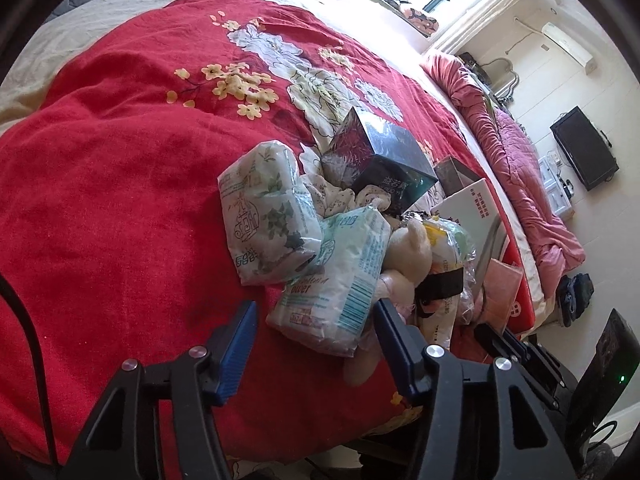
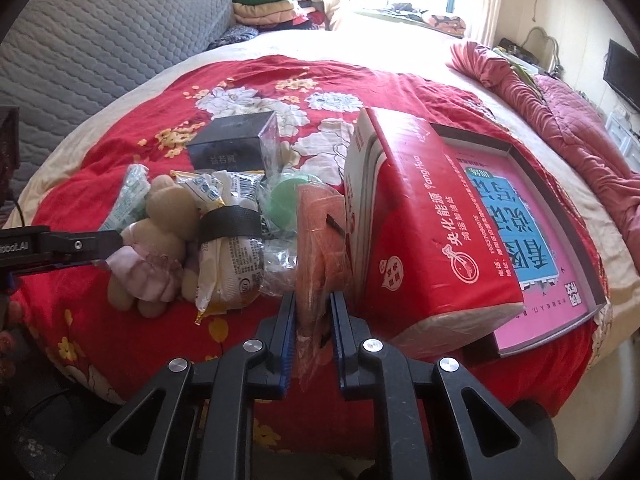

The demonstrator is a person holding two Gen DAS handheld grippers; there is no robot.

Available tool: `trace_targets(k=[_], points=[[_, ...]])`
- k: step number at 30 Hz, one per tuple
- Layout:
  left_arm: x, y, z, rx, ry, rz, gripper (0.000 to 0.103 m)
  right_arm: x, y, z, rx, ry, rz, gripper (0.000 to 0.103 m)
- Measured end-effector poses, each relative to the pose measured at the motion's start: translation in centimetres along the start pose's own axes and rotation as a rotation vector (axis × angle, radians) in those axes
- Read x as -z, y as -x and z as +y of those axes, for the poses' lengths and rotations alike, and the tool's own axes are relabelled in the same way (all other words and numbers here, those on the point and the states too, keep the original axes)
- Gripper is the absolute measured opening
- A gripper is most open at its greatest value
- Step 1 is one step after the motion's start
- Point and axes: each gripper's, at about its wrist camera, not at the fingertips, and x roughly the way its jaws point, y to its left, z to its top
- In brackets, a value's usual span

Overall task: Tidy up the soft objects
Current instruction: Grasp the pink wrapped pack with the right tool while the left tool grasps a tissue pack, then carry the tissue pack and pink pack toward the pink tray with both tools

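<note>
A pile of soft things lies on the red floral blanket. In the left wrist view, two tissue packs and a beige plush toy lie just ahead of my open, empty left gripper, its jaws on either side of the nearer pack. In the right wrist view, my right gripper is shut on a pink plastic-wrapped pack, held upright beside the red box. The plush toy, a taped bundle of packets and a green item lie to the left.
A dark box stands behind the pile. An open tray with a pink and blue print lies right of the red box. A pink quilt is bunched at the bed's right. A grey headboard stands at the back left.
</note>
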Motion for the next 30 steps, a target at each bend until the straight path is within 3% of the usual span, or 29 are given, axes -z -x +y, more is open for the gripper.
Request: trace_targets(k=[6, 10, 15, 20, 30], points=[[-0.5, -0.1, 0.8, 0.048, 0.036, -0.012, 0.052, -0.1, 0.3, 0.4, -0.023, 0.012, -0.008, 0.016], [-0.9, -0.5, 1.8, 0.092, 0.066, -0.008, 0.039, -0.1, 0.3, 0.1, -0.037, -0.006, -0.004, 0.016], [-1.2, -1.1, -0.3, 0.038, -0.049, -0.009, 0.030, -0.1, 0.2, -0.1, -0.045, -0.009, -0.004, 0.016], [-0.9, -1.4, -1.3, -0.005, -0.095, -0.009, 0.022, -0.2, 0.4, -0.3, -0.057, -0.014, -0.012, 0.016], [-0.6, 2.2, -4.8, -0.003, -0.189, -0.127, 0.021, -0.6, 2.7, -1.0, -0.091, -0.026, -0.101, 0.016]])
